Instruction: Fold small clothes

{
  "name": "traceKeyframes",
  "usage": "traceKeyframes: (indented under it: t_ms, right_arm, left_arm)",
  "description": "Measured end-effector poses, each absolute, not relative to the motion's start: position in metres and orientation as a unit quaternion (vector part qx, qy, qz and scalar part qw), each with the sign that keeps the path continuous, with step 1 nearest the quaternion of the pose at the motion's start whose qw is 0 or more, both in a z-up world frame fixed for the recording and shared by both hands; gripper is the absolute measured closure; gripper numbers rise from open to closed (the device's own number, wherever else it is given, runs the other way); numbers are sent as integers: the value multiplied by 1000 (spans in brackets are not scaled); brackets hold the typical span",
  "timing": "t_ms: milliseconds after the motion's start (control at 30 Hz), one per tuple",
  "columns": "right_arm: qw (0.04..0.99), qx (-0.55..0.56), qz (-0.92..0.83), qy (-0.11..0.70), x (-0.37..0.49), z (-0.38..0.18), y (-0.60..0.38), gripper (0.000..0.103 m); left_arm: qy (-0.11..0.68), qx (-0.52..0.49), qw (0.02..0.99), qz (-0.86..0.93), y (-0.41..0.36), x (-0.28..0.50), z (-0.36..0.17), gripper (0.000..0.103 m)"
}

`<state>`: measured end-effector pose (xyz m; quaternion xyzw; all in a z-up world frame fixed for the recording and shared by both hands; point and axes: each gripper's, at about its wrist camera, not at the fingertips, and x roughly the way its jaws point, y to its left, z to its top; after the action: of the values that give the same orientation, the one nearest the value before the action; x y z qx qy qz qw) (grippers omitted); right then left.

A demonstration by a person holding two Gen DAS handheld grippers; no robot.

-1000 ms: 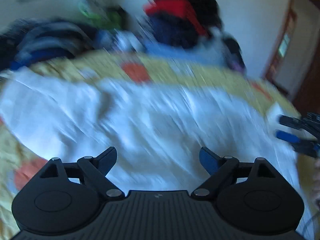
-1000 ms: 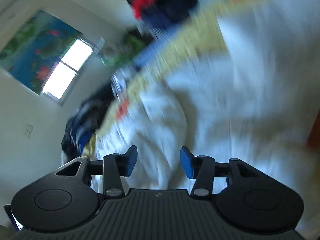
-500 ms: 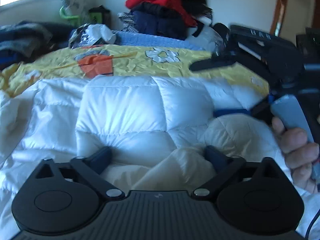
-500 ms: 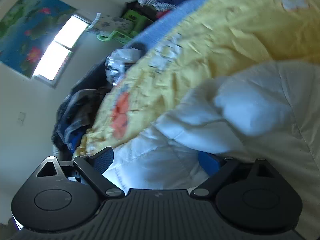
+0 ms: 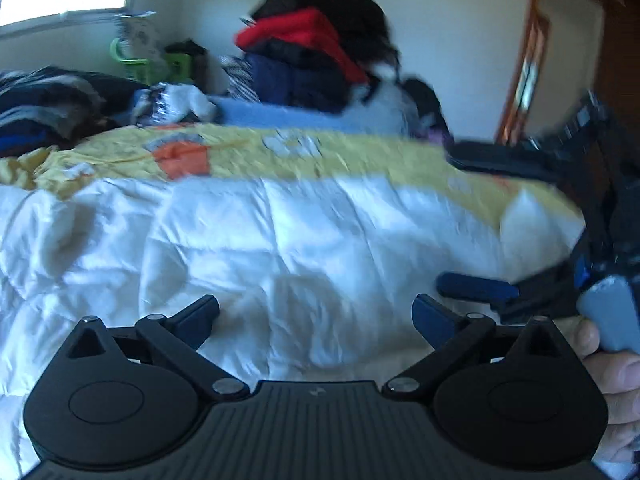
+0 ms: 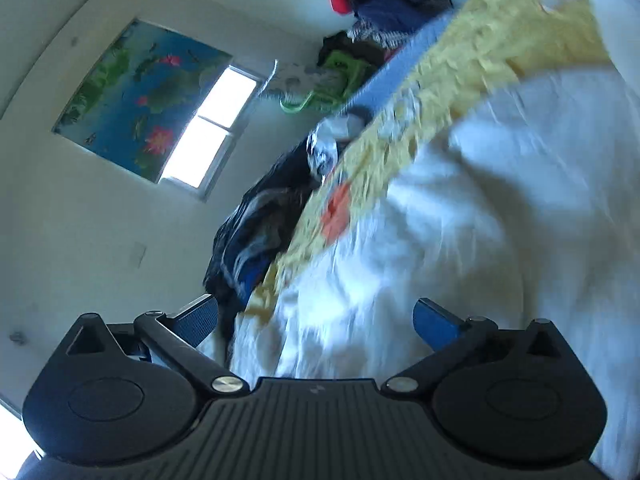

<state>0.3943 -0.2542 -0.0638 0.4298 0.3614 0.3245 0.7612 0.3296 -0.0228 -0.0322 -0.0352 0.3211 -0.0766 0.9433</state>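
A white quilted puffer garment point(image 5: 304, 248) lies spread over the yellow bedspread point(image 5: 320, 148). My left gripper point(image 5: 316, 316) is open and empty just above its near part. My right gripper point(image 6: 316, 320) is open and empty, rolled sideways over the same white garment point(image 6: 500, 220). The right gripper also shows at the right edge of the left wrist view point(image 5: 520, 232), jaws wide apart, one blue finger point(image 5: 476, 286) low over the garment, held by a hand point(image 5: 616, 380). Both views are motion-blurred.
A pile of red, navy and black clothes point(image 5: 316, 52) stands at the back of the bed. Dark clothes point(image 5: 48, 108) are heaped at the back left. A window point(image 6: 208, 128) and a flower painting point(image 6: 136, 100) are on the wall. A wooden door point(image 5: 532, 72) is at the right.
Both grippers have lifted back off the white garment, which bulged between their fingers half a second ago. The right gripper has swung to the right and rolled further sideways.
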Motion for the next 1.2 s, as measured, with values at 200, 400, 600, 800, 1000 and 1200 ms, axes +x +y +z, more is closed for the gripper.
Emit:
traceKeyframes:
  t_ms: [200, 400, 600, 800, 1000, 1200]
  right_arm:
    - [777, 426, 262, 381, 401, -95, -258, 28]
    - [775, 431, 270, 376, 362, -71, -277, 11]
    - [826, 384, 252, 327, 293, -49, -333, 3]
    - [839, 420, 142, 316, 300, -65, -406, 3]
    - [853, 427, 86, 289, 304, -94, -437, 7]
    - [869, 406, 54, 279, 307, -94, -451, 8]
  left_arm:
    - [345, -5, 937, -50, -37, 338, -66, 0]
    - [339, -6, 940, -47, -38, 331, -66, 0]
    - [338, -5, 940, -45, -39, 331, -66, 0]
    - [337, -8, 941, -45, -39, 328, -65, 0]
    - [337, -8, 941, -45, -38, 328, -66, 0]
    - [336, -9, 941, -45, -38, 328, -66, 0]
